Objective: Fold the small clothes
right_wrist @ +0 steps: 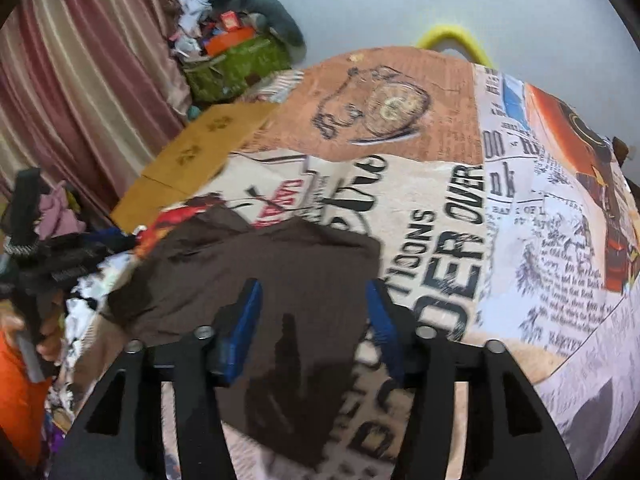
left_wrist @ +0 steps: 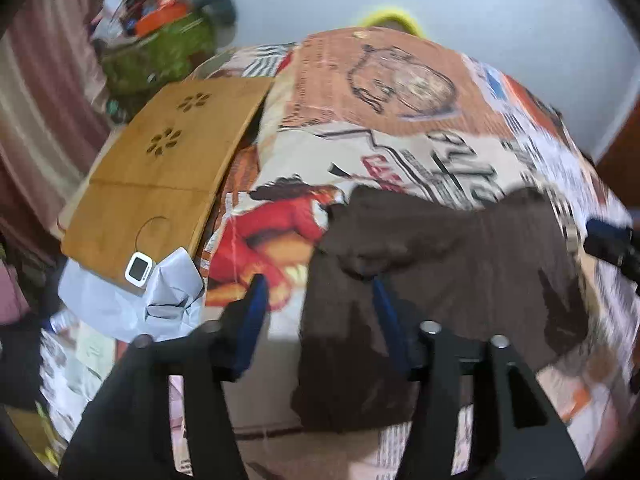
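A dark brown small garment [left_wrist: 432, 280] lies spread on the printed bedspread [left_wrist: 400, 152]. It also shows in the right wrist view [right_wrist: 256, 280]. My left gripper [left_wrist: 318, 280] is open above the garment's left edge, its blue pads [left_wrist: 252, 320] apart and holding nothing. My right gripper [right_wrist: 314, 286] is open over the garment's right part, blue pads [right_wrist: 244, 320] apart and empty. The right gripper shows at the far right of the left wrist view [left_wrist: 612, 244]. The left gripper and the hand holding it show at the left of the right wrist view [right_wrist: 36, 256].
A wooden lap tray [left_wrist: 168, 168] lies at the bed's left edge with a small white device [left_wrist: 138, 266] and a grey cloth [left_wrist: 132, 300] beside it. A green bag with clutter [right_wrist: 236, 60] stands by the curtain [right_wrist: 80, 80]. A yellow object [right_wrist: 456, 38] lies behind the bed.
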`<action>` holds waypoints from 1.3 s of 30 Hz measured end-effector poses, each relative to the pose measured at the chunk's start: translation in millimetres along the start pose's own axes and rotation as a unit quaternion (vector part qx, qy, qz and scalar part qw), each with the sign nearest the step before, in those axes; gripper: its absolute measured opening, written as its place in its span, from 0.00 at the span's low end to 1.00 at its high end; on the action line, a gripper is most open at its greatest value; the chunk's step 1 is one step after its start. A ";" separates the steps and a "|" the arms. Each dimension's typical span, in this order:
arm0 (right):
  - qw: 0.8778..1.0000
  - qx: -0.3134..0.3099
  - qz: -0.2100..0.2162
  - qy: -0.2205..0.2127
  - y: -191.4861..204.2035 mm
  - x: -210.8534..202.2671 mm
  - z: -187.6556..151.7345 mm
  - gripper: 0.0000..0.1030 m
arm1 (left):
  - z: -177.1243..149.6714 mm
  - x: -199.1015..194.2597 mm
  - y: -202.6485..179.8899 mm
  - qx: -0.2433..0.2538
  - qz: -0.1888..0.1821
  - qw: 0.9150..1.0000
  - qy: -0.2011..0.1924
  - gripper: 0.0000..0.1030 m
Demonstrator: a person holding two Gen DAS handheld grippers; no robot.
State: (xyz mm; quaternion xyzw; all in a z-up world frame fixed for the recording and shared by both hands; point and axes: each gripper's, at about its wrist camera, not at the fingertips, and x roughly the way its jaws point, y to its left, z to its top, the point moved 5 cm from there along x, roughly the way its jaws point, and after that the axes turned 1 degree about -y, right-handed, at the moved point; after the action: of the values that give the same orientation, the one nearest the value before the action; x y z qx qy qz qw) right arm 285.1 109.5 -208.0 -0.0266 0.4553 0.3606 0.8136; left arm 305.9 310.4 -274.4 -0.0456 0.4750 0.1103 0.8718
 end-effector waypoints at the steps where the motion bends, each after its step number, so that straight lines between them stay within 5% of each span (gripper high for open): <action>1: 1.000 -0.003 0.004 0.002 5.9 -0.5 -3.6 0.54 | -4.4 -0.4 -2.7 0.008 -0.001 1.000 -0.001 0.61; 8: 0.997 -0.033 0.014 0.064 32.1 33.3 -35.6 0.56 | -26.0 19.9 -6.4 0.018 0.011 0.999 0.031 0.68; 11: 0.996 -0.027 0.011 0.086 26.5 44.2 -45.7 0.56 | -27.0 31.7 9.8 0.013 0.044 0.998 0.045 0.68; 22: 0.996 0.003 -0.024 0.081 -13.9 21.1 -56.2 0.56 | -23.0 15.5 49.3 -0.021 0.077 0.996 0.039 0.68; 31: 1.000 0.008 -0.002 -0.014 4.7 -57.4 -36.8 0.56 | -8.0 -95.8 -1.2 -0.003 0.015 0.998 -0.067 0.68; 39: 0.989 -0.042 0.027 -0.138 53.2 -153.5 -17.8 0.56 | -16.2 -231.9 -55.0 0.029 -0.014 0.979 -0.204 0.68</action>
State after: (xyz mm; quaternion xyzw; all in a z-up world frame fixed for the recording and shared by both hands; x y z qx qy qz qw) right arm 189.7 55.8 -86.6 0.0018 0.3242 0.4017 0.8565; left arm 184.0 219.5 -90.2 -0.0041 0.2898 0.0912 0.9527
